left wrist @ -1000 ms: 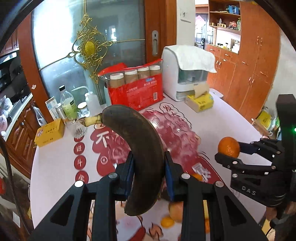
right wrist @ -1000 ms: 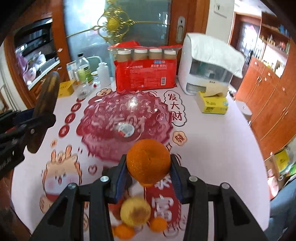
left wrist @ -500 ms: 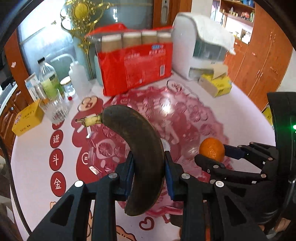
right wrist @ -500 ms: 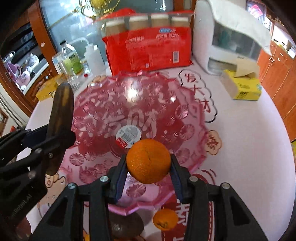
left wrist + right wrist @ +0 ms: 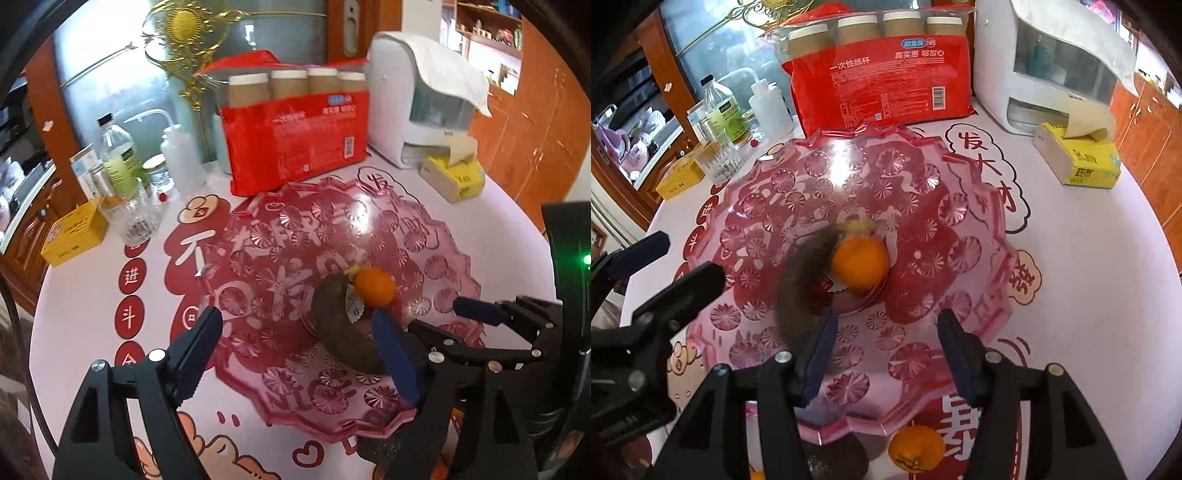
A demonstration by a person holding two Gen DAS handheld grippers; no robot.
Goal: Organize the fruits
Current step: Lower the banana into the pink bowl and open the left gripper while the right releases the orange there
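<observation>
A dark, overripe banana (image 5: 338, 328) (image 5: 799, 295) lies in the pink cut-glass bowl (image 5: 461, 266) (image 5: 997, 221), blurred in the right wrist view. An orange (image 5: 373, 287) (image 5: 858, 264) rests against it at the bowl's centre. My left gripper (image 5: 295, 332) (image 5: 672, 260) hovers over the bowl's left side; its jaws are opening and its pads touch nothing. My right gripper (image 5: 888, 343) (image 5: 491, 314) hangs over the near right part of the bowl. Its jaws are also opening, and the orange sits free beyond the fingertips.
On the table by the bowl's near rim lie a small tangerine (image 5: 916, 446) and a dark fruit (image 5: 834, 458). Behind the bowl stand a red pack of paper cups (image 5: 295, 140), a white appliance (image 5: 417, 107), a yellow tissue box (image 5: 454, 177), bottles (image 5: 118, 155) and a glass (image 5: 133, 218).
Both grippers came down over the pink bowl, then opened. The banana left the left gripper and the orange left the right one; both now lie in the bowl.
</observation>
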